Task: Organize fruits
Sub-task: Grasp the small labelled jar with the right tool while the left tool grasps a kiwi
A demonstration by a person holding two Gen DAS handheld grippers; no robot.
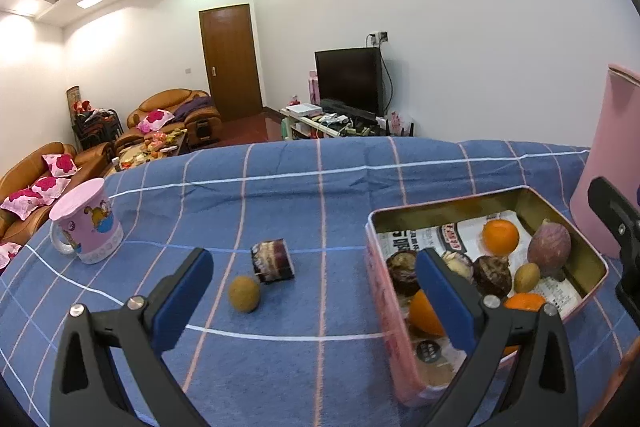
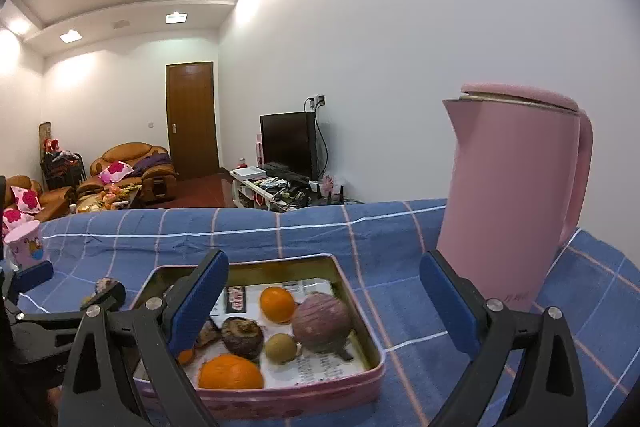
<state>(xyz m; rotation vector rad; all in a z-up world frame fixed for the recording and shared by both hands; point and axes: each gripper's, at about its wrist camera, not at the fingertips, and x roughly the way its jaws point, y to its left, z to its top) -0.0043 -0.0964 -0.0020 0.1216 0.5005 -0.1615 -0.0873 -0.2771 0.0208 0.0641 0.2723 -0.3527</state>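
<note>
A pink tin (image 1: pixel 448 203) holds oranges (image 1: pixel 500 235), a purple fruit (image 1: pixel 549 245), dark mangosteens (image 1: pixel 492 275) and a small brown fruit (image 1: pixel 527 277). On the blue checked cloth to its left lie a small brown round fruit (image 1: pixel 244 293) and a cut dark purple piece (image 1: pixel 273 261). My left gripper (image 1: pixel 316 291) is open above the cloth between these two and the tin, holding nothing. My right gripper (image 2: pixel 324 303) stands wide open over the tin (image 2: pixel 280 399), above the purple fruit (image 2: pixel 322 323) and an orange (image 2: pixel 277 303), with nothing gripped.
A tall pink kettle (image 2: pixel 512 203) stands just right of the tin. At the cloth's far left stands a pink cartoon mug (image 1: pixel 88 227). The table's far edge runs behind them, with a living room beyond. In the right wrist view the left gripper's frame (image 2: pixel 40 315) sits at the left.
</note>
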